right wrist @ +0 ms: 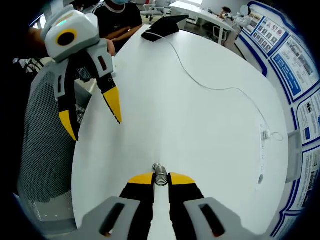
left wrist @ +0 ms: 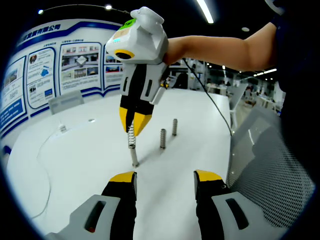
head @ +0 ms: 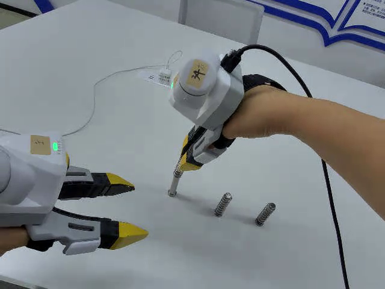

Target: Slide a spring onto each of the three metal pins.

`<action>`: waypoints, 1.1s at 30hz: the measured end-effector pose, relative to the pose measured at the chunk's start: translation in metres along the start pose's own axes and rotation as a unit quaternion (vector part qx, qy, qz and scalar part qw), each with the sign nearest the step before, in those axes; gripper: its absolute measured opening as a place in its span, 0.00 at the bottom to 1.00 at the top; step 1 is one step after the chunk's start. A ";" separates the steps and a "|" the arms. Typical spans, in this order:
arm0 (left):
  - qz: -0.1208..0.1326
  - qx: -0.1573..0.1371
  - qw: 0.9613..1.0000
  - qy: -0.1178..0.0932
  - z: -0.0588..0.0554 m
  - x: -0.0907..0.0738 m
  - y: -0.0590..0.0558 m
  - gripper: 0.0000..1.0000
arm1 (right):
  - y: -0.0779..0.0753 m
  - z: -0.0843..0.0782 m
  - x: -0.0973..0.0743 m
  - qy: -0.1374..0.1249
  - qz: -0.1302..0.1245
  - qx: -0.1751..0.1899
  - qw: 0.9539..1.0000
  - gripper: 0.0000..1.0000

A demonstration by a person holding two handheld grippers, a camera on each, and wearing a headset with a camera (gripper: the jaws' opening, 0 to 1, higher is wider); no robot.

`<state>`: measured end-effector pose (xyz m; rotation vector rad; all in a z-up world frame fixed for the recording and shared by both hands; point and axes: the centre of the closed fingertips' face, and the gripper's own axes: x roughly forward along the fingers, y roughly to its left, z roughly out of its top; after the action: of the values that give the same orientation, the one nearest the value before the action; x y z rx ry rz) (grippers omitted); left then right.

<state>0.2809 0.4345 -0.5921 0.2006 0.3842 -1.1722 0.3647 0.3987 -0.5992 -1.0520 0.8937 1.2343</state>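
Three metal pins stand in a row on the white table (head: 90, 54). The left pin (head: 174, 185) is bare at its foot, and a spring (head: 178, 168) sits over its top. My right gripper (head: 186, 160) is shut on that spring (right wrist: 160, 176), tips pointing down; the same spring (left wrist: 131, 136) shows over the pin (left wrist: 135, 159). The middle pin (head: 223, 205) and the right pin (head: 265, 214) each wear a spring down to the table. My left gripper (head: 136, 209) hovers open and holds nothing, a short way left of the pins.
A thin white cable with a small tag (head: 162, 76) lies across the far table. A black cable (head: 328, 180) trails from my right gripper toward the near right edge. A mesh chair (left wrist: 260, 165) stands beside the table.
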 end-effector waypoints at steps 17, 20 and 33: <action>-0.001 0.002 1.000 0.005 -0.001 -0.001 0.002 0.46 | 0.008 -0.007 0.029 0.012 0.025 0.016 0.999 0.12; -0.001 0.001 1.000 0.007 -0.002 -0.001 0.003 0.46 | 0.010 -0.006 0.033 0.011 0.028 0.014 0.999 0.12; 0.000 0.002 1.000 0.008 -0.002 -0.001 0.002 0.46 | 0.012 -0.006 0.047 0.022 0.025 0.008 0.999 0.12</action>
<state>0.2822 0.4366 -0.5936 0.2126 0.3954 -1.1717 0.3593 0.4073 -0.6470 -1.0531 0.9681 1.2480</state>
